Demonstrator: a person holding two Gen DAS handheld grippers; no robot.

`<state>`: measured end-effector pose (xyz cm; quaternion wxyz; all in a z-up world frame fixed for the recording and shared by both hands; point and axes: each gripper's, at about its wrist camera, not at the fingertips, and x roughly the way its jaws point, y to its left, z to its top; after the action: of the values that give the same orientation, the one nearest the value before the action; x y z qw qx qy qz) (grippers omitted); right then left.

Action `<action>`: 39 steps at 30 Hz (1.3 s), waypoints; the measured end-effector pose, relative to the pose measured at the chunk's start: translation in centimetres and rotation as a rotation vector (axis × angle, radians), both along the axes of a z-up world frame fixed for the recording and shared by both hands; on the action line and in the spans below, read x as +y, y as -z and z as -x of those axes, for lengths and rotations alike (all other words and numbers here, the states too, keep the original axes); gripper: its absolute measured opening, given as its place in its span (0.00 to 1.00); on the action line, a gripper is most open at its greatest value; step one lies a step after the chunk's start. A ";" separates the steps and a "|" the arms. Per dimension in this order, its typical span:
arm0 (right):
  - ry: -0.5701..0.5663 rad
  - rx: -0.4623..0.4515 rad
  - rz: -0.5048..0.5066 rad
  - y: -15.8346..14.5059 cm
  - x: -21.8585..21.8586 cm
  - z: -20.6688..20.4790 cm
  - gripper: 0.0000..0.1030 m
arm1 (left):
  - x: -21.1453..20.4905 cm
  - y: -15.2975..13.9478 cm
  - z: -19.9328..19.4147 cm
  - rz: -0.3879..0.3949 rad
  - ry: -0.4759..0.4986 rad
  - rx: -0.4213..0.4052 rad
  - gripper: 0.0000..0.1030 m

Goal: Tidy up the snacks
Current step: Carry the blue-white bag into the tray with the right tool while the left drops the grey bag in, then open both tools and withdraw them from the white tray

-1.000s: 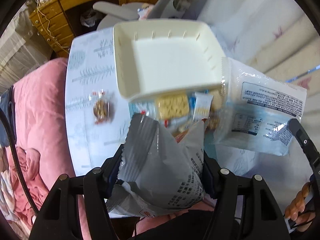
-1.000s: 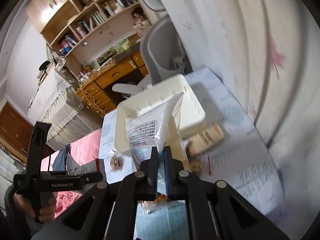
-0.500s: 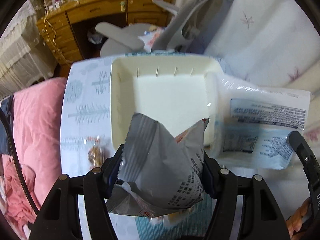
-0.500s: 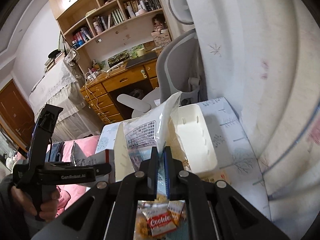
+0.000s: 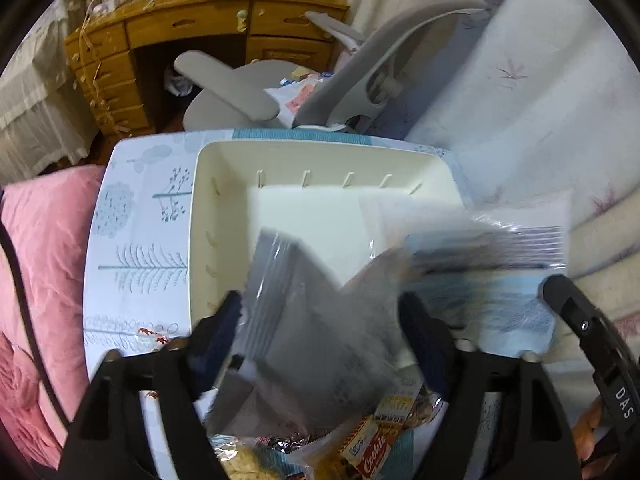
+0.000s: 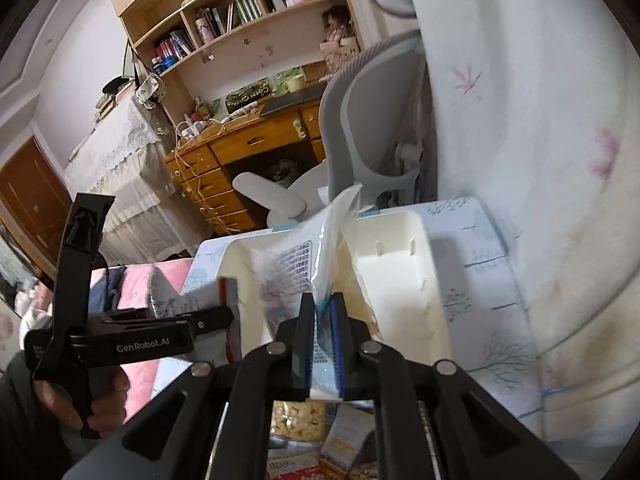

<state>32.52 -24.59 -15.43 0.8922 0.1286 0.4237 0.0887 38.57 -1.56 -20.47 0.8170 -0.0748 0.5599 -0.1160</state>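
Note:
A cream plastic bin (image 5: 224,208) stands on the table, its floor bare; it also shows in the right wrist view (image 6: 434,280). My left gripper (image 5: 320,320) holds a grey foil snack bag (image 5: 304,344) between its jaws, over the bin's near edge; the bag is blurred. My right gripper (image 6: 323,344) is shut on a clear snack bag with a blue label (image 6: 320,264), held above the bin; the same bag shows in the left wrist view (image 5: 500,280). Loose cookie packets (image 5: 368,444) lie below, near the table's front.
A tree-print tablecloth (image 5: 136,240) covers the table. A pink bed cover (image 5: 40,264) lies to the left. A grey office chair (image 5: 340,92) and a wooden desk (image 5: 208,28) stand behind the table. A curtain (image 6: 540,160) hangs at the right.
Both grippers have moved forward and up over the bin with their bags. The grey bag now tilts and blurs over the bin's near edge. The clear bag has swung towards the bin.

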 end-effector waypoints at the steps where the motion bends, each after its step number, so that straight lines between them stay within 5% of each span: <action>1: -0.007 0.011 -0.040 0.5 -0.2 -0.5 0.11 | 0.1 0.4 -0.3 0.007 -0.006 0.006 0.89; 7: 0.007 0.054 -0.081 2.4 -0.4 -1.7 0.35 | 0.3 1.2 -0.7 -0.013 -0.002 0.034 0.89; 12: 0.029 0.091 -0.106 3.4 -0.7 -1.9 0.36 | 0.8 1.3 -0.1 0.002 -0.027 0.061 0.89; 16: 0.059 0.117 -0.165 3.6 -0.8 -1.0 0.49 | 0.9 0.8 1.1 -0.008 -0.018 0.050 0.89; 20: 0.081 0.129 -0.166 3.3 -0.4 0.3 0.51 | 1.4 0.1 3.0 0.009 0.023 0.030 0.89; 39: 0.211 0.070 -0.143 -0.3 7.6 12.3 0.72 | 8.8 -4.1 16.0 0.015 0.192 -0.054 0.89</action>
<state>20.25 -17.00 -15.18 0.8699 0.2386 0.4312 0.0199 22.58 7.25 -16.37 0.8162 -0.0239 0.5416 -0.1997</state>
